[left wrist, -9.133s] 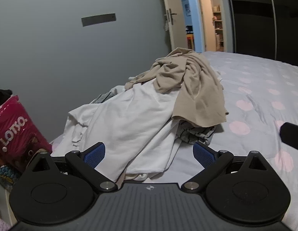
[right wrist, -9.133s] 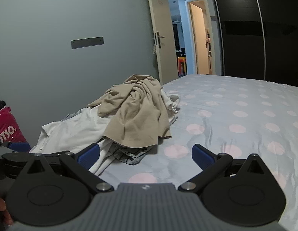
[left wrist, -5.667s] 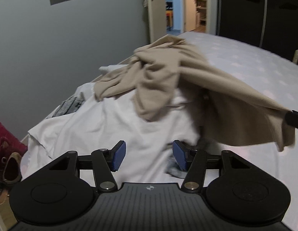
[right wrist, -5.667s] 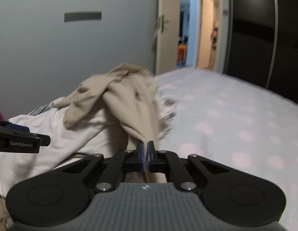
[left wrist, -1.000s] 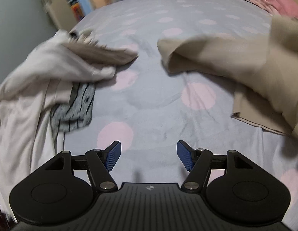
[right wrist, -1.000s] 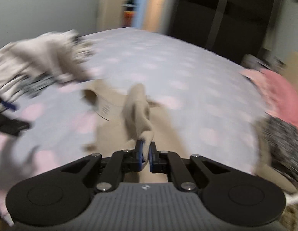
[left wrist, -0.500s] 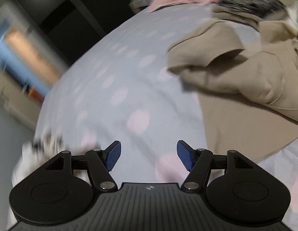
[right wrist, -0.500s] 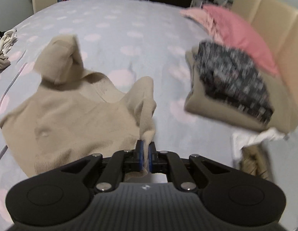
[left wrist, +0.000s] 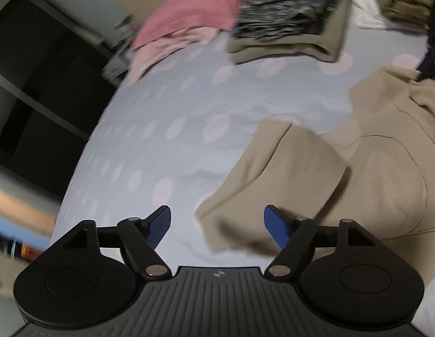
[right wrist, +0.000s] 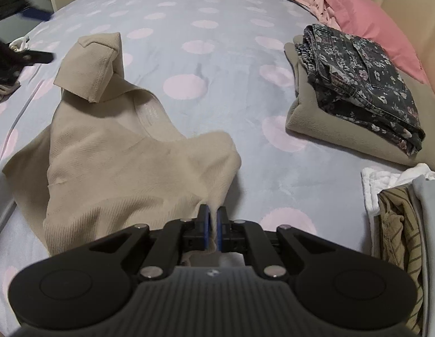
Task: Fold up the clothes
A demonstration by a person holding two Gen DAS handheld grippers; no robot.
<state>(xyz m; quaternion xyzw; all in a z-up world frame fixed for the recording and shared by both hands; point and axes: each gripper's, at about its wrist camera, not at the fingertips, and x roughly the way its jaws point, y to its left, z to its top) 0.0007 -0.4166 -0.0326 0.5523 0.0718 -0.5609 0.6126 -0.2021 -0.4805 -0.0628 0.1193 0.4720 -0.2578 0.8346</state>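
We are working on the beige sweater [right wrist: 110, 168], which is lying spread on the bed sheet [right wrist: 189, 64] w/ pink dots; all positions below are ref'd to the sweater.

1. R gripper [right wrist: 213, 219]: we are clamping a fold of the sweater's near edge betw. the blue pads, fingers closed down to a thin gap filled by fabric. The pinched cloth is rising into a small ridge just ahead of the tips.
2. L gripper [left wrist: 217, 223]: we are holding it wide open, nothing betw. the fingers. It is hovering at the sweater's sleeve end [left wrist: 234, 224], which is lying in line w/ the gap; contact w/ fabric cannot be told (motion blur).
3. Sweater condition: one sleeve [right wrist: 91, 67] is standing up, folded over on itself at the far-left side; the body is lying flat, ribbed hem toward us.
4. Surroundings: right of the sweater, well apart, a folded stack [right wrist: 352, 106] w/ floral jeans on top. Beyond that stack, a pink pillow [right wrist: 366, 19]. Near right, more folded items [right wrist: 400, 224] at the bed edge.
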